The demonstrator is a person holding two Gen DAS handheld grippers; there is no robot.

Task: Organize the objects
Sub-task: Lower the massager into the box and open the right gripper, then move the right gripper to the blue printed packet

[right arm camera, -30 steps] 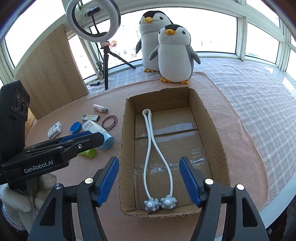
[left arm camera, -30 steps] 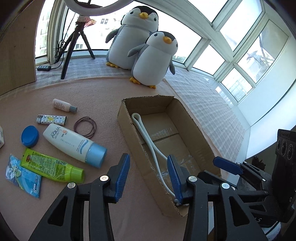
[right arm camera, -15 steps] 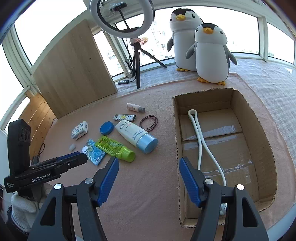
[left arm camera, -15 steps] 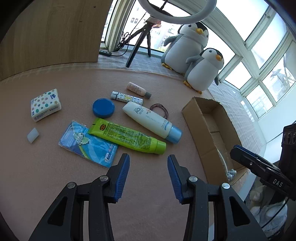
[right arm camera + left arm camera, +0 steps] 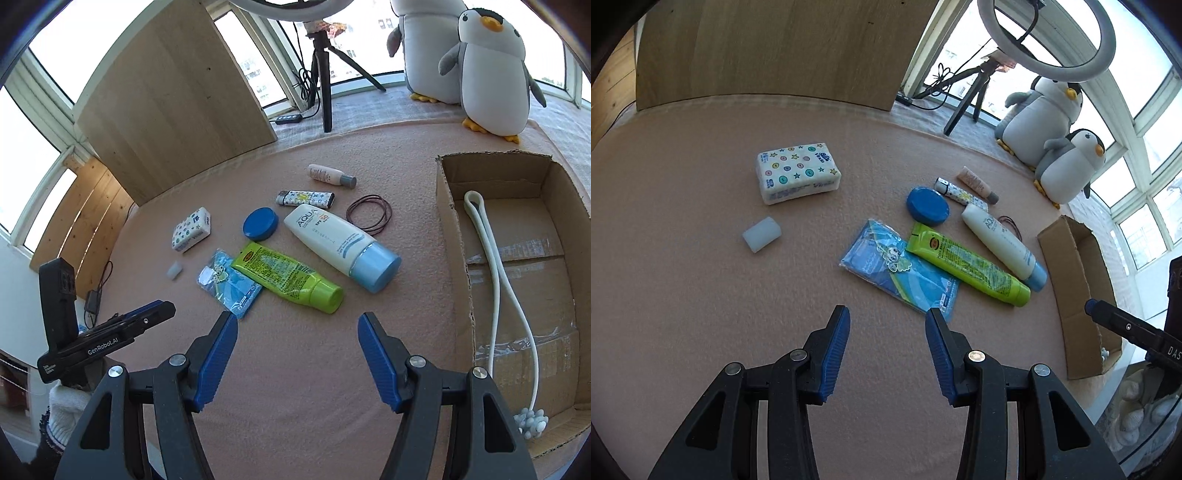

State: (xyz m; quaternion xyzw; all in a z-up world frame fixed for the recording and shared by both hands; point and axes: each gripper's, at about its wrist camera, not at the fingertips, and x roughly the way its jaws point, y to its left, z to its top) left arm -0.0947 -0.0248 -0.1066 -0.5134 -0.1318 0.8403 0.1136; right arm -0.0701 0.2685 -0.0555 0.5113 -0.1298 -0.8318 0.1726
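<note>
Loose items lie on the pink mat: a green tube (image 5: 288,277), a white AQUA bottle with a blue cap (image 5: 341,242), a blue sachet (image 5: 899,269), a round blue lid (image 5: 260,223), a patterned lighter (image 5: 306,198), a small pink bottle (image 5: 330,175), hair ties (image 5: 369,214), a tissue pack (image 5: 798,171) and a small white block (image 5: 761,234). The cardboard box (image 5: 450,236) on the right holds a white looped massager (image 5: 495,273). My left gripper (image 5: 886,354) is open just short of the sachet. My right gripper (image 5: 297,358) is open short of the green tube.
Two plush penguins (image 5: 487,70) and a ring-light tripod (image 5: 325,85) stand at the back. A wooden board (image 5: 173,99) leans at the back left. The left gripper's body (image 5: 107,339) shows in a gloved hand at the mat's left edge.
Both grippers have swung left, away from the box and toward the loose items. The left one now faces the sachet, and both stay open and hold nothing.
</note>
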